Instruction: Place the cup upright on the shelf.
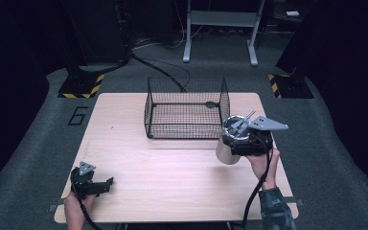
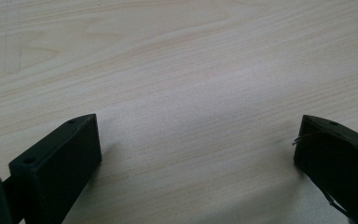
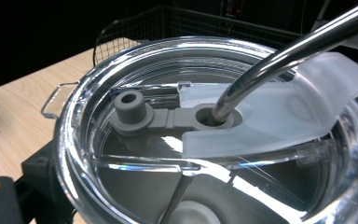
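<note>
Stainless-steel tumbler with a clear plastic lid [image 1: 232, 140] hangs tilted in the right tongs [image 1: 242, 143], whose jaws are closed against its upper wall, just in front of the right front corner of the black wire mesh basket [image 1: 187, 108] standing on the pale wooden tabletop [image 1: 163, 177]. A metal straw [image 3: 279, 56] pokes through the grey rubber seal in the lid, beside a frosted sliding flap. Near the front left corner of the tabletop, the left tongs [image 1: 106, 183] rest low with jaws spread wide and nothing between them, bare wood in the gap.
</note>
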{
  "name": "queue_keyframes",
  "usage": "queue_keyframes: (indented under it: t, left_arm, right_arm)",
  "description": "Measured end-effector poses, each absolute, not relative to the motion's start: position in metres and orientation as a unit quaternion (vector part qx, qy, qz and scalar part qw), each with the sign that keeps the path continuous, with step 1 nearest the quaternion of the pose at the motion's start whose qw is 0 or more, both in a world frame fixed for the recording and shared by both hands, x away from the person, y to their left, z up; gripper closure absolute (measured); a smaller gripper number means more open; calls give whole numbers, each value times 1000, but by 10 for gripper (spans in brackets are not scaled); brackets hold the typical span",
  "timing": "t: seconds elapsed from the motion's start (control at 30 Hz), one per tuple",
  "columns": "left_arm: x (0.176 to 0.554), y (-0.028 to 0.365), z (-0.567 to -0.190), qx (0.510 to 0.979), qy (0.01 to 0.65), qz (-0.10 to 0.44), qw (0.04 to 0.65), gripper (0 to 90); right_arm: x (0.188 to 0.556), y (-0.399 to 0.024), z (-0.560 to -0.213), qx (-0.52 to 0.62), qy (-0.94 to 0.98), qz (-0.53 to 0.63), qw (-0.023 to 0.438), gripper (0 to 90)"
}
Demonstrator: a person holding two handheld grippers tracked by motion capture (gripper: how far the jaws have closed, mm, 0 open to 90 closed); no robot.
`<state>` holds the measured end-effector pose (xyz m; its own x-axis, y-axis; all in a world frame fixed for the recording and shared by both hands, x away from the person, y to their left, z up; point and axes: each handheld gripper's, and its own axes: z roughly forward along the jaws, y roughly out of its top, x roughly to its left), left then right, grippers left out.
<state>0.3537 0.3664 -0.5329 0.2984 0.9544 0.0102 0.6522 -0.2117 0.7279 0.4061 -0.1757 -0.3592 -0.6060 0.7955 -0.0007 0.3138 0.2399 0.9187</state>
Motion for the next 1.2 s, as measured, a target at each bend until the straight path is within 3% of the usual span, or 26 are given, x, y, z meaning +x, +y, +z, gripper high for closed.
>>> queue_keyframes:
  t: [0.63, 1.2]
  left_arm:
    - [354, 366, -533, 738, 545, 239, 319, 4]
    - [354, 366, -533, 741, 542, 238, 317, 4]
  right_arm:
    - [446, -131, -320, 338, 767, 493, 234, 40]
    - [473, -106, -310, 329, 777, 486, 227, 40]
